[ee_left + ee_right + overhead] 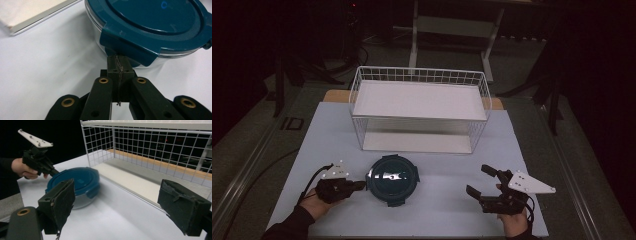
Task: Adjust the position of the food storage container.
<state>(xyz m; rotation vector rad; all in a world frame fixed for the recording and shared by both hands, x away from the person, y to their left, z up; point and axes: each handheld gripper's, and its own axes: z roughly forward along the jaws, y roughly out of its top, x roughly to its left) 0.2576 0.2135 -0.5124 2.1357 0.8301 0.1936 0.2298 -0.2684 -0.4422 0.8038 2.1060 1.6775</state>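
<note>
Round container [392, 180] with teal lid [155, 22] sits on white table [442, 210], just at 6 o'clock of white wire rack [419, 107]. Left gripper [361, 185] at container's 9 o'clock, jaws pressed together, tips at lid's side latch [125, 46], seemingly touching; pinch on it unclear. Right gripper [482, 181] at container's 3 o'clock, well apart, jaws spread wide, empty.

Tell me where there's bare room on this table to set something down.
Bare mat lies between the blue-lidded container and the right gripper, and left of the wire rack. The rack's two shelves are bare too. It is crowded where the left gripper meets the container.
</note>
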